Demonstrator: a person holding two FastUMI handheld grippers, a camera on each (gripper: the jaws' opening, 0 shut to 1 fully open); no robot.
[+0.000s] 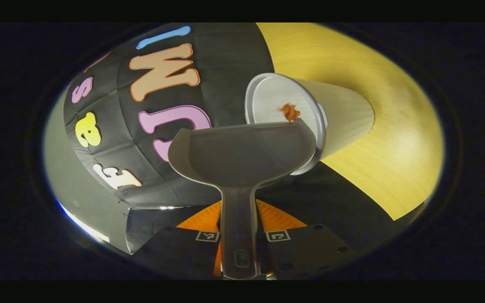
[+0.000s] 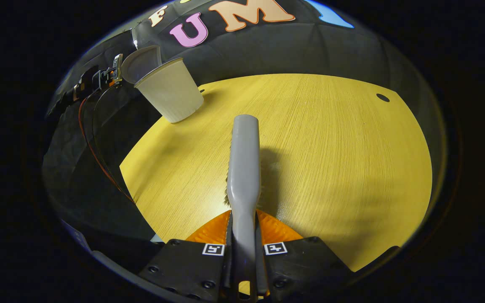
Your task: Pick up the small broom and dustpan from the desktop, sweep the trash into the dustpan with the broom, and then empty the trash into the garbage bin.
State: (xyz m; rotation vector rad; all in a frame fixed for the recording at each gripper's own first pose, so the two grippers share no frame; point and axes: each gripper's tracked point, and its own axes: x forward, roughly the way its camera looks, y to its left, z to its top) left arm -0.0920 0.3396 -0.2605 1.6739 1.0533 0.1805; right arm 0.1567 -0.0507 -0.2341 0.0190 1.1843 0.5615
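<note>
My left gripper [image 1: 239, 229] is shut on the handle of a grey dustpan [image 1: 242, 153], which is tipped with its front lip over the mouth of a white garbage bin [image 1: 343, 118]. An orange scrap of trash [image 1: 289, 112] is in mid-air at the lip, inside the bin's opening. In the right gripper view my right gripper [image 2: 243, 235] is shut on the handle of the small grey broom [image 2: 244, 160], held above the wooden desktop [image 2: 331, 160]. Far off at the upper left of that view stand the bin [image 2: 169, 94] and the tilted dustpan [image 2: 140, 63] with the other gripper [image 2: 99, 80] behind it.
The bin stands near the desktop's corner, close to the black cloth wall. A round hole [image 2: 382, 97] marks the desktop's far right. Red cables [image 2: 95, 155] hang beside the table's left edge.
</note>
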